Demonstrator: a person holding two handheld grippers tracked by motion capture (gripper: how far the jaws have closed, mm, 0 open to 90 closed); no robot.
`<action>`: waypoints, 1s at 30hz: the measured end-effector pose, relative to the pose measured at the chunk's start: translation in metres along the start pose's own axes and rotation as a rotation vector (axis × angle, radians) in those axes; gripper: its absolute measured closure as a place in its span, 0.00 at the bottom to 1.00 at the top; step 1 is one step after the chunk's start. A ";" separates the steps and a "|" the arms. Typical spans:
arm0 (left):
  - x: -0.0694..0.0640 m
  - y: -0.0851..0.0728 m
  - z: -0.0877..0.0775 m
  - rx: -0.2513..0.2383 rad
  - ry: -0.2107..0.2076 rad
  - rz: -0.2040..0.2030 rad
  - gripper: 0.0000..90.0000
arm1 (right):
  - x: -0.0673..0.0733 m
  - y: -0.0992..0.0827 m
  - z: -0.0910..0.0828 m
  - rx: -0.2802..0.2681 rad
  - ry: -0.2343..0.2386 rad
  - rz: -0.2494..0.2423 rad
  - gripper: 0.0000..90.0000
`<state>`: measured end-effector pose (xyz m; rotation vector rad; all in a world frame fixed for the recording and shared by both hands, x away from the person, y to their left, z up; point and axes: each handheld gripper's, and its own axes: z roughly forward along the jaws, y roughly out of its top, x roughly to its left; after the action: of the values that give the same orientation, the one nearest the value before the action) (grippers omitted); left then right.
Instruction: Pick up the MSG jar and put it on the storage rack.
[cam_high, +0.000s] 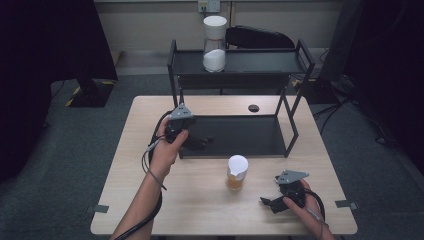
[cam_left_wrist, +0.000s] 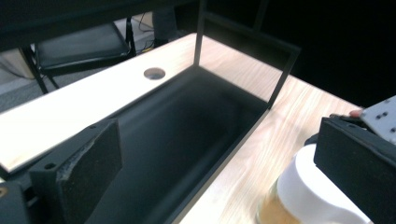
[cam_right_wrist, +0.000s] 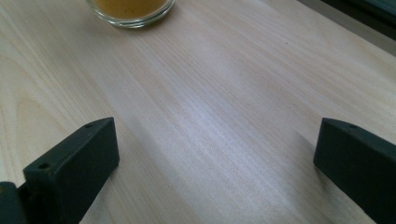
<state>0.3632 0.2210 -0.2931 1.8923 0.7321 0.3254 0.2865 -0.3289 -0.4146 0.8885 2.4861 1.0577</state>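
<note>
A person is sitting at a light wooden table (cam_high: 200, 210), holding a two-jaw gripper in each hand, with forearms coming in from the near edge. A black metal two-tier rack (cam_high: 235, 135) is standing on the far half of the table. The left gripper (cam_high: 197, 142) is hovering at the left end of the rack's lower tray, pointing along it toward the right; in the left gripper view its black jaws are standing wide apart with nothing between them, looking down the length of the dark tray (cam_left_wrist: 187, 135). A small glass jar with a white lid (cam_high: 237, 172), holding an orange-brown filling, is standing upright on the table just in front of the rack's lower tray, near the middle. In the left gripper view the jar's white lid (cam_left_wrist: 308, 186) is showing at the lower right, partly behind one jaw. The right gripper (cam_high: 272, 204) is resting low over the table near the front right, to the right of the jar and apart from it, pointing left. In the right gripper view its jaws are spread wide over bare wood, gripping nothing, and the jar's glass base (cam_right_wrist: 130, 11) is sitting at the top edge. A taller jar with a white lid and white contents (cam_high: 214, 45) is standing on the rack's upper shelf, toward its left.
</note>
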 end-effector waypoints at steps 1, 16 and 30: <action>0.001 -0.003 0.000 0.003 -0.003 0.001 0.01 | 0.000 0.000 0.000 0.000 0.000 0.000 0.00; 0.002 -0.045 -0.003 0.032 -0.015 -0.005 0.01 | 0.000 0.000 0.000 0.000 0.000 0.000 0.00; -0.005 -0.083 -0.015 0.029 0.004 0.001 0.02 | 0.000 0.000 0.000 0.000 0.000 0.000 0.00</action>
<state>0.3236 0.2522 -0.3607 1.9200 0.7427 0.3211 0.2865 -0.3290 -0.4147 0.8884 2.4858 1.0579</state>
